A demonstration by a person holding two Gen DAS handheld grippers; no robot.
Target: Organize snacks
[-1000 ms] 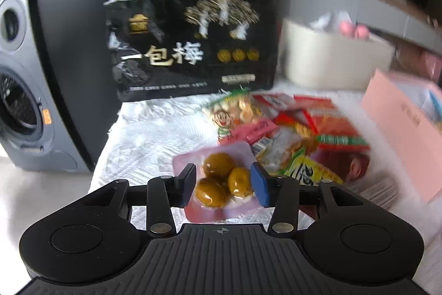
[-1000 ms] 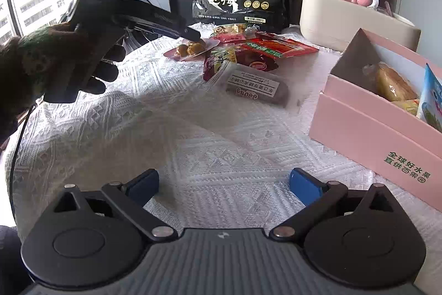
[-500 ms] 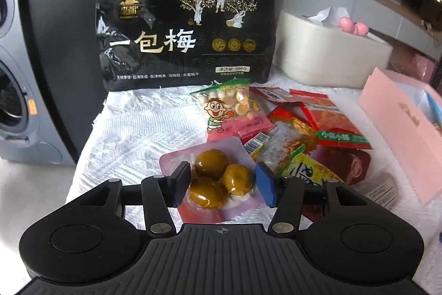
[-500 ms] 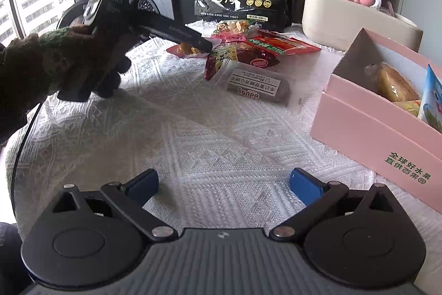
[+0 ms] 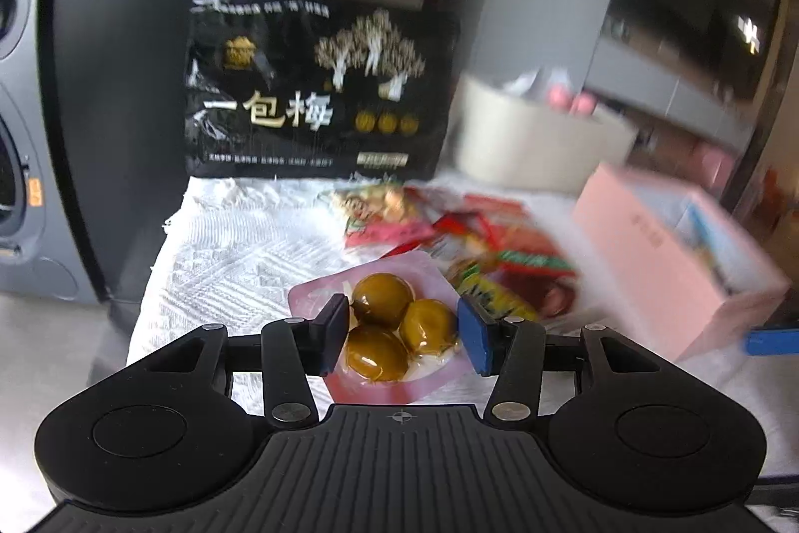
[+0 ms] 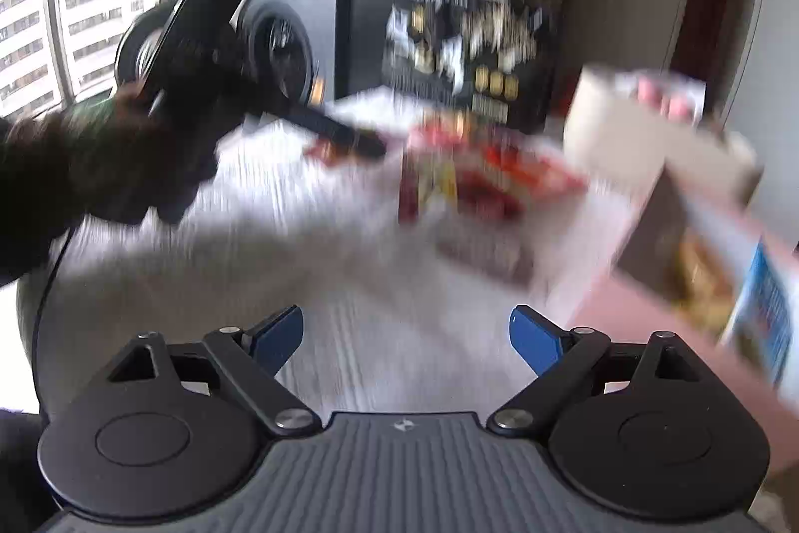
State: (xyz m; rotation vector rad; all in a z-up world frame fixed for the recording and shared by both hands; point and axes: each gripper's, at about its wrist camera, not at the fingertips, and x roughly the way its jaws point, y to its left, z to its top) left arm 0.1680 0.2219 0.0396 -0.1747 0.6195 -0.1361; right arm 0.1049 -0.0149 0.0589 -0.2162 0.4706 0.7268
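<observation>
Left claw (image 5: 402, 328) is clamped on the olive pack (image 5: 389, 323): pink film pouch, three green olives, pinched between the two pads, so it sits dead centre of that claw, apparently lifted above the bench (image 5: 234, 253) near its left edge

Pack's long axis runs away from the claw, toward the far edge, film tail sticking out forward-left. Flat face up

Right claw (image 6: 405, 335) is spread wide, nothing between the pads, hovering over bare cloth at the near edge. Heavy blur in that view

Pink box (image 5: 674, 253) lies right of the left claw, along the right edge, opening up; likely the drop target, so the move is a sweep right. Right claw is nearer the box but empty

Farther: loose snack pile (image 5: 449, 233) mid-bench, then black plum bag (image 5: 319, 88) upright at the far edge
</observation>
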